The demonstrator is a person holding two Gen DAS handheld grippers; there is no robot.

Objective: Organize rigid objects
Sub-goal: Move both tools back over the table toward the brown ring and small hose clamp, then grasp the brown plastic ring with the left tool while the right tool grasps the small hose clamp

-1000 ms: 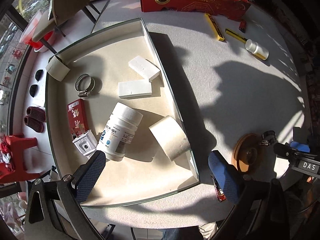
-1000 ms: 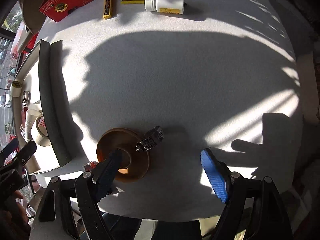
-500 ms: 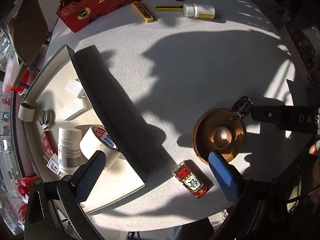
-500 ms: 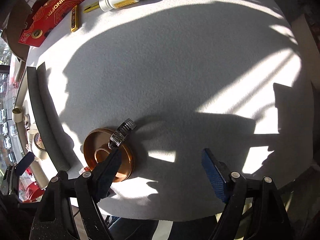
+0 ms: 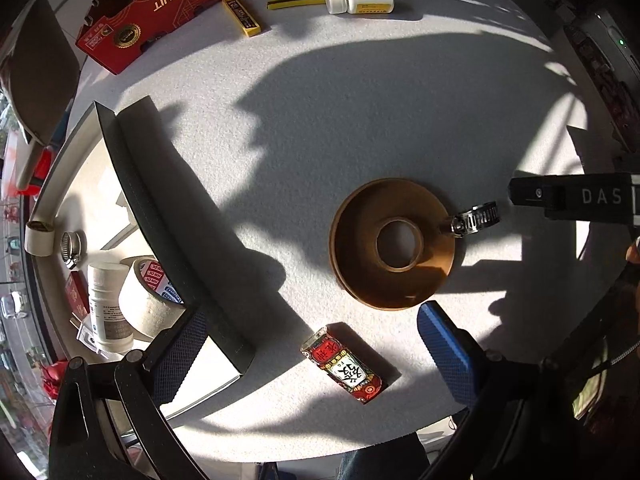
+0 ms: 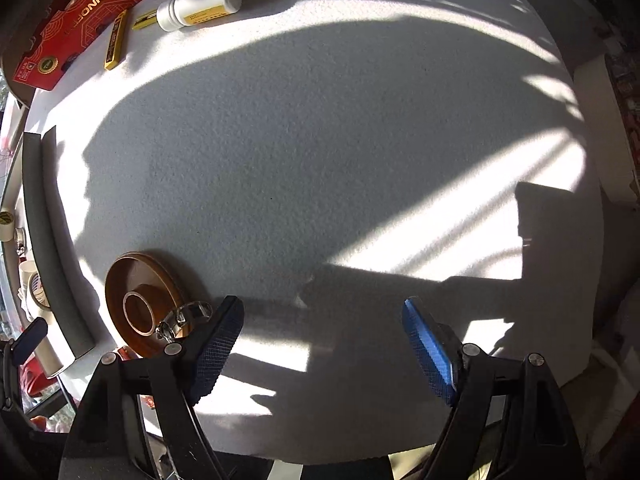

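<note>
Left hand-held gripper (image 5: 308, 344) wide, empty, over small red printed box (image 5: 346, 361): likely light, stiff; pinch long sides.

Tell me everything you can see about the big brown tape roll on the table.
The brown tape roll lies flat on the white table, outside the tray. It is a wide, glossy brown ring around a pale cardboard core. A metal hose clamp leans against its edge. Part of it is in shadow. Neither hand-held gripper touches it.
</note>
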